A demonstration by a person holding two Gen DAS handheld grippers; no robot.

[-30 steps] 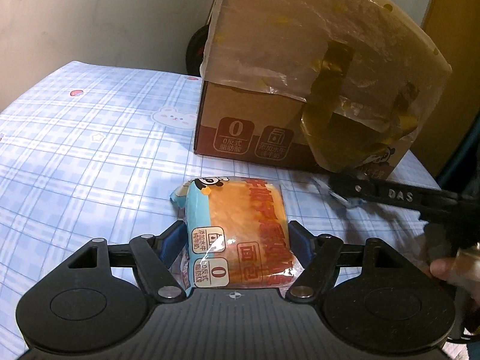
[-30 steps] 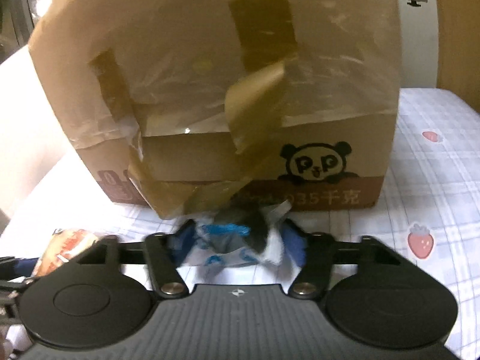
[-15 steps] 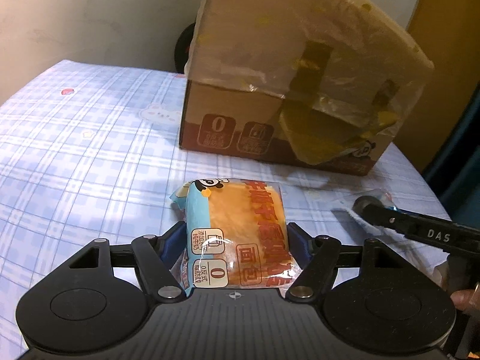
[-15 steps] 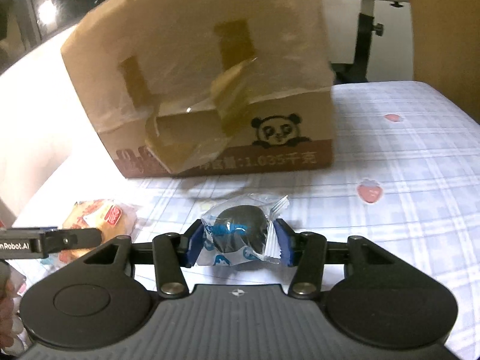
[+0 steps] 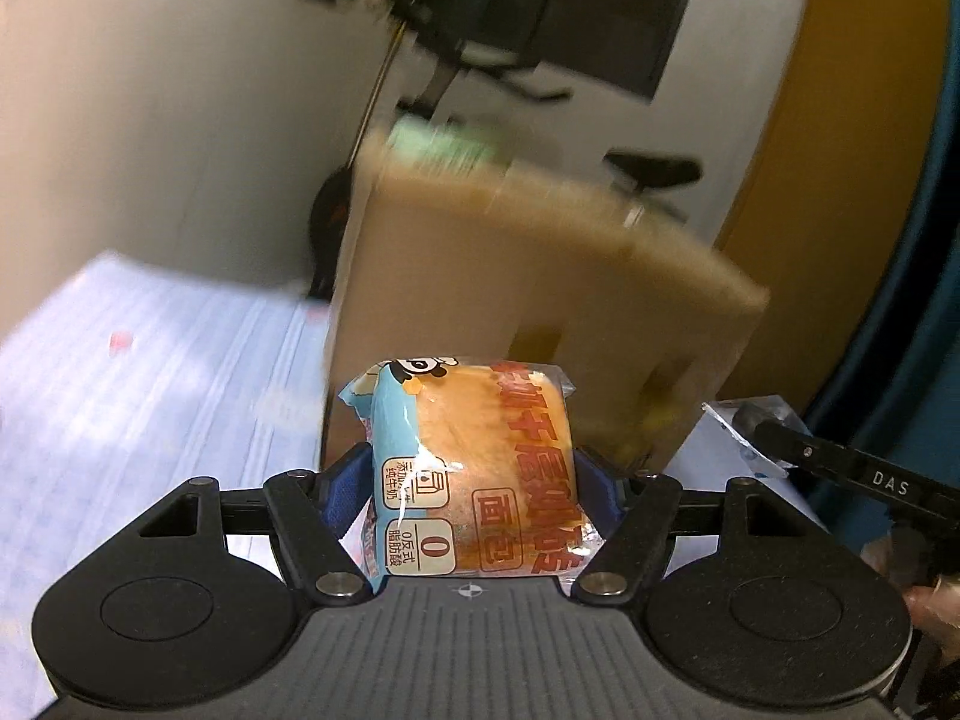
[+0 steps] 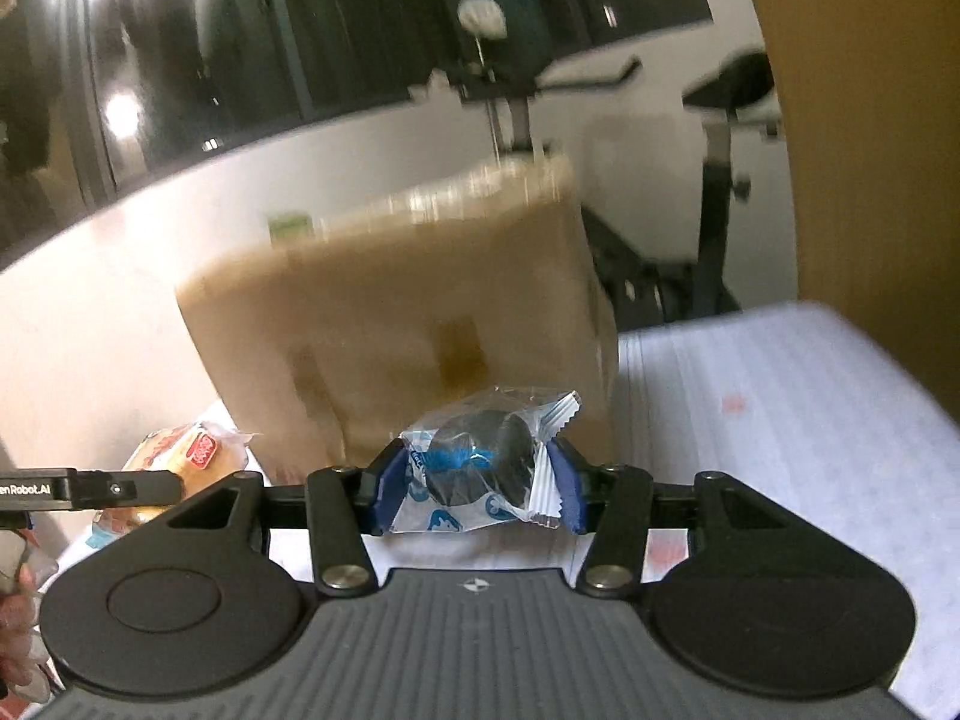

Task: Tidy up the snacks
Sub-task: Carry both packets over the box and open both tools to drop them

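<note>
Above the table [image 6: 780, 372] our left gripper [image 5: 468, 480] squeezes the bread [image 5: 474, 468], our right gripper [image 6: 474, 480] squeezes the cookie [image 6: 480, 465], ready for the box [image 6: 390, 312].

Both hands went up. Bread pack [image 5: 474, 468] and cookie pack [image 6: 480, 468] now high off table, near top of box [image 6: 390, 324].

Between blue fingers [image 5: 342, 483] sits an orange-and-light-blue bread packet [image 5: 474, 480]; a clear, blue-printed wrapper [image 6: 480, 468] shows a black cookie.
</note>
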